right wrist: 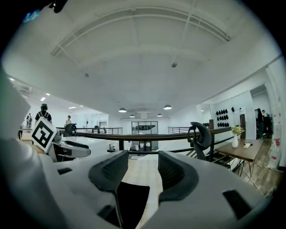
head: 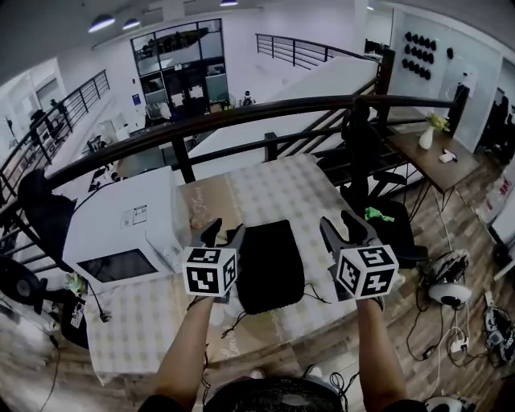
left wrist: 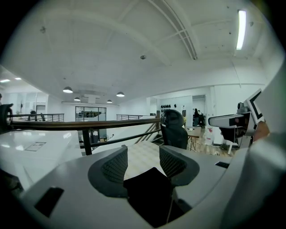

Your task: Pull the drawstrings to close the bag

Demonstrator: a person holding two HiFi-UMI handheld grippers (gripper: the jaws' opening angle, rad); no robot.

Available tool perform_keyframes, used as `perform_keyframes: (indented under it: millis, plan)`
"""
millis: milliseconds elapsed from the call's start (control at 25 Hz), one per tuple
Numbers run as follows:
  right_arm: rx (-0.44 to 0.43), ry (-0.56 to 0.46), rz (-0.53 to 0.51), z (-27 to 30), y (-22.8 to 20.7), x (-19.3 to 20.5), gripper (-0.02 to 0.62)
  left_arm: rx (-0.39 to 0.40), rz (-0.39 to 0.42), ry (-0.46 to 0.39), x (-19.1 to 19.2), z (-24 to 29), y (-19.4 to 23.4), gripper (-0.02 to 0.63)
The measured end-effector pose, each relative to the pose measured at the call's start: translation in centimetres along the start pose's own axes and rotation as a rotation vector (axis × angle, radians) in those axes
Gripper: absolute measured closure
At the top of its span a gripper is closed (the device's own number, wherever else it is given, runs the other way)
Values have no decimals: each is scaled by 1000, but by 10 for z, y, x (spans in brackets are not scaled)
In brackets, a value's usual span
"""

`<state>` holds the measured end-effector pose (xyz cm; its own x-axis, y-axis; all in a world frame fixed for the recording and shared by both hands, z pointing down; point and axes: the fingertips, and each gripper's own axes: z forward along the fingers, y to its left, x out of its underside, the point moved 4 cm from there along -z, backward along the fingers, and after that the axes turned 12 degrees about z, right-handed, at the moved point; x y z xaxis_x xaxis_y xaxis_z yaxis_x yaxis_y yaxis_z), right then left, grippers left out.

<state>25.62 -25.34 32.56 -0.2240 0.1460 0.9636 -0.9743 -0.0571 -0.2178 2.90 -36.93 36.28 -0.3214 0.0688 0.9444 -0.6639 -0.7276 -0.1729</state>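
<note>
A pale checked cloth covers the tabletop (head: 298, 189). On its left part stands a white microwave (head: 121, 233), its door facing the near side. Past the far edge runs a dark curved railing (head: 241, 114), with an open hall below it. To the right, close to the railing, stands a black office chair (head: 366, 153) with something green (head: 376, 215) on its seat. Farther right, a second, wooden tabletop (head: 438, 169) carries a white vase of flowers (head: 426, 135). Cables and a power strip (head: 460, 344) lie on the wooden floor at the near right. Round lamps (head: 102, 22) hang from the ceiling at the far left.
</note>
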Motion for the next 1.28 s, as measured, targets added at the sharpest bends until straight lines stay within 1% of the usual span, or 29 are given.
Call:
perform_keyframes:
  millis: [360,760,920,1040,1200,1280]
  plan:
    - [-190,38,-30,27,-15,-6,400,-208,-36,15,-4,-21,-1,382]
    - [-353,81,-54,39,-20,5,400,-378,-84,60,18,-62,-14,382]
    - [-394,92,-64,38,-20,8,400,-419,-107,59,23,-78,-16,382]
    - [-418,104,-69,39,-19,12,400,-438,-105,66,27,-85,-16,382]
    - [-445,143,-83,38,-19,27,400,-451,-93,89,35,-92,-21,382]
    - [-460,161,-92,37,-17,35,400,-445,-88,102,41,-93,-22,382]
